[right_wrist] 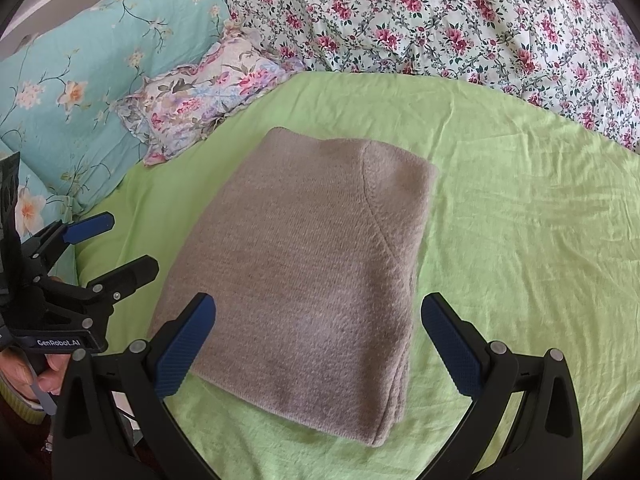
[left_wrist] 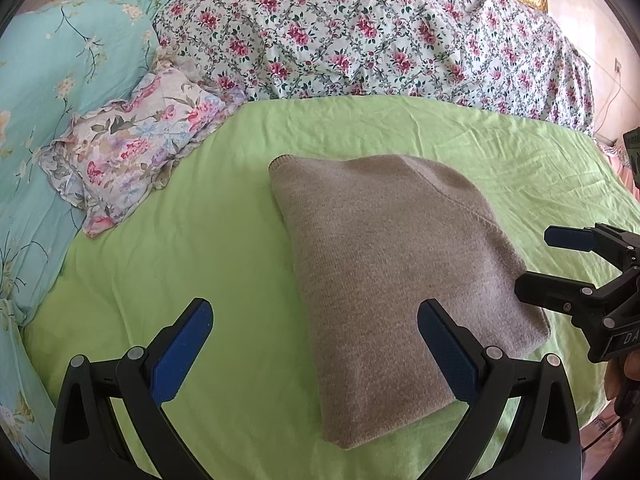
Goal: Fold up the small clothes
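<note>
A beige knitted sweater (left_wrist: 384,264) lies folded into a thick rectangle on the green sheet (left_wrist: 200,248); it also shows in the right wrist view (right_wrist: 308,256). My left gripper (left_wrist: 316,312) is open and empty, held above the sweater's near left edge. My right gripper (right_wrist: 320,308) is open and empty, held above the sweater's near end. The right gripper also shows at the right of the left wrist view (left_wrist: 536,264). The left gripper also shows at the left of the right wrist view (right_wrist: 128,244).
A small floral pillow (left_wrist: 136,152) lies at the back left of the green sheet (right_wrist: 520,240). A turquoise floral quilt (left_wrist: 52,92) lies on the left. A pink floral duvet (left_wrist: 360,36) is piled along the back.
</note>
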The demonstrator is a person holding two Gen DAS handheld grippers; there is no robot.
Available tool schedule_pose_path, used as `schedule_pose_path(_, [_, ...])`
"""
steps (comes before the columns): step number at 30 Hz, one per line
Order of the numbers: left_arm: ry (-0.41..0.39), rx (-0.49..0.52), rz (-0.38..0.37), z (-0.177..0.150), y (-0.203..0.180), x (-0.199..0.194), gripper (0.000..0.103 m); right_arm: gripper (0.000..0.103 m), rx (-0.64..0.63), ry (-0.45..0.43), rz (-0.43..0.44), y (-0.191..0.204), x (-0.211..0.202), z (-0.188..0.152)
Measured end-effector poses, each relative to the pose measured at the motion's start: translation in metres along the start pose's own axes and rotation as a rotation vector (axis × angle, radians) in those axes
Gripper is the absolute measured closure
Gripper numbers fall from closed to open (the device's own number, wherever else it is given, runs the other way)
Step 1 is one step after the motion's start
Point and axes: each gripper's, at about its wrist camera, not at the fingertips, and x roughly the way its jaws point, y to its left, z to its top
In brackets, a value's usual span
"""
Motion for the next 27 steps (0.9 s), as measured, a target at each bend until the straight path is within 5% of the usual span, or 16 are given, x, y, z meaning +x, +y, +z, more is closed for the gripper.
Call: schedule_pose_path(27, [0.0,0.017,0.028,0.017,-0.005,0.016,0.001,0.0,0.013,0.001,0.006,-0.011,0.014,0.009])
